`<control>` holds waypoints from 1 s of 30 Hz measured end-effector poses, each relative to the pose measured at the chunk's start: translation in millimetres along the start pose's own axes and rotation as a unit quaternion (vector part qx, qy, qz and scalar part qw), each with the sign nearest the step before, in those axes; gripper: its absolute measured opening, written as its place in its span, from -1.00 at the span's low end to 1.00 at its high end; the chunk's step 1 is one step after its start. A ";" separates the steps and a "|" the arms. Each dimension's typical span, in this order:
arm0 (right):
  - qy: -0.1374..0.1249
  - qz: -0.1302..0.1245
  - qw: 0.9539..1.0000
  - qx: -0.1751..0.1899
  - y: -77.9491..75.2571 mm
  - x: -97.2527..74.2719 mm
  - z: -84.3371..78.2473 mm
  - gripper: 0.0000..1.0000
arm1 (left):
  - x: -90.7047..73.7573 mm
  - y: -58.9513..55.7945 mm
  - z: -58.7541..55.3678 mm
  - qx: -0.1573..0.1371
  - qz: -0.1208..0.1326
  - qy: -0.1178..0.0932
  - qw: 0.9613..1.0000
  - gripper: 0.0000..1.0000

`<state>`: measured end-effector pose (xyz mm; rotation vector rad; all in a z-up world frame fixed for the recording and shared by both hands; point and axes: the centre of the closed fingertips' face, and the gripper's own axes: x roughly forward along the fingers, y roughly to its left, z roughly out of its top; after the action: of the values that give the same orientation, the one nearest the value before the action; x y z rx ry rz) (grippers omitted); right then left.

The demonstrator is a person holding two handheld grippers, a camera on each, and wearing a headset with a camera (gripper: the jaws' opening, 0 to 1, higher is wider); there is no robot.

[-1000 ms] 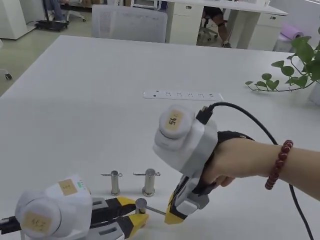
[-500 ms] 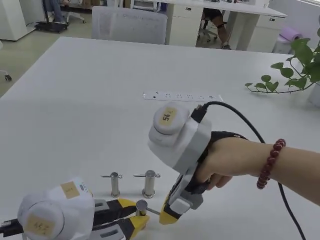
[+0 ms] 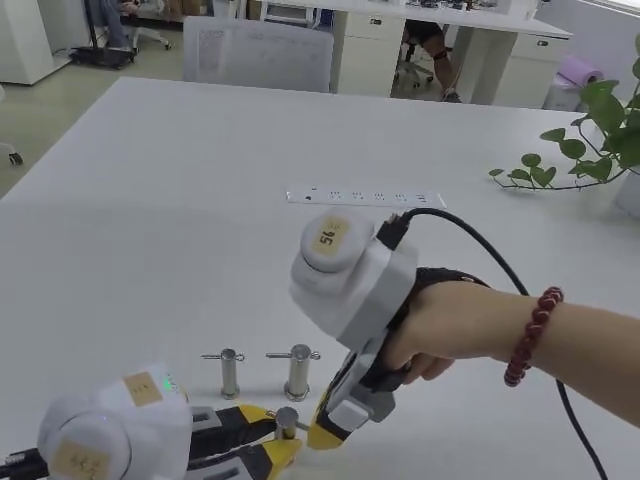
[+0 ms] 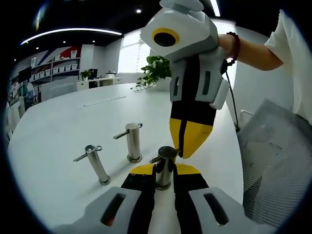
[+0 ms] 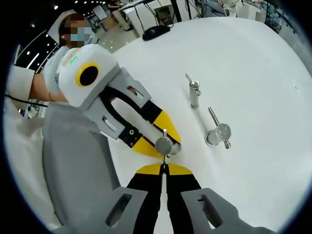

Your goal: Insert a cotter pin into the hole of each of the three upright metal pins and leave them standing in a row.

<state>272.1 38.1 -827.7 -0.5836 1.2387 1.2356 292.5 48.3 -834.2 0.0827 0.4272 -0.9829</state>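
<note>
The third metal pin (image 4: 165, 165) stands upright on the white table with my left gripper (image 4: 164, 171) shut on its shaft. It also shows in the head view as a pin (image 3: 286, 418) between the left gripper (image 3: 268, 442) and the right gripper (image 3: 322, 436). My right gripper (image 5: 164, 168) is shut on a thin cotter pin (image 5: 165, 158), whose tip reaches the pin's head (image 5: 164, 145). Two other metal pins (image 3: 229, 370) (image 3: 298, 369) stand side by side just behind, each with a cotter pin through its top.
A white power strip (image 3: 365, 197) lies across the middle of the table. A potted plant (image 3: 600, 130) trails over the far right edge. A grey chair (image 3: 258, 50) stands at the far side. The right gripper's black cable (image 3: 480, 245) arcs over the person's wrist.
My right gripper has moved left toward the held pin, and the bare length of cotter pin between its tips and the pin has shortened. The left gripper still holds the pin.
</note>
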 end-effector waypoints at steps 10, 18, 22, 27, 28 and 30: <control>-0.013 -0.004 1.000 -0.001 -0.3 2.4 4.7 -0.94 | 0.3 -0.2 -0.3 -0.006 0.002 -0.003 1.000 -0.76; -0.028 0.000 1.000 0.009 -0.9 3.3 7.7 -0.94 | 0.7 0.1 -0.2 -0.006 0.003 -0.004 1.000 -0.76; -0.034 0.000 0.999 0.010 -0.8 4.2 10.3 -0.94 | 0.9 0.3 -0.5 -0.007 0.003 -0.005 1.000 -0.76; -0.038 0.000 0.999 0.014 -1.1 4.0 10.1 -0.94 | 1.2 0.5 -0.9 -0.007 0.005 -0.006 1.000 -0.76; -0.039 0.000 0.999 0.015 -0.9 3.8 9.7 -0.94 | 1.1 0.3 -0.8 -0.008 0.005 -0.006 1.000 -0.76; -0.042 0.000 0.999 0.016 -1.2 4.0 10.0 -0.94 | 1.1 0.4 -0.7 -0.007 0.006 -0.006 1.000 -0.76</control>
<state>276.4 47.9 -828.8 -0.5035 1.1854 1.2272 293.2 47.9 -835.4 0.0659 0.4223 -0.9689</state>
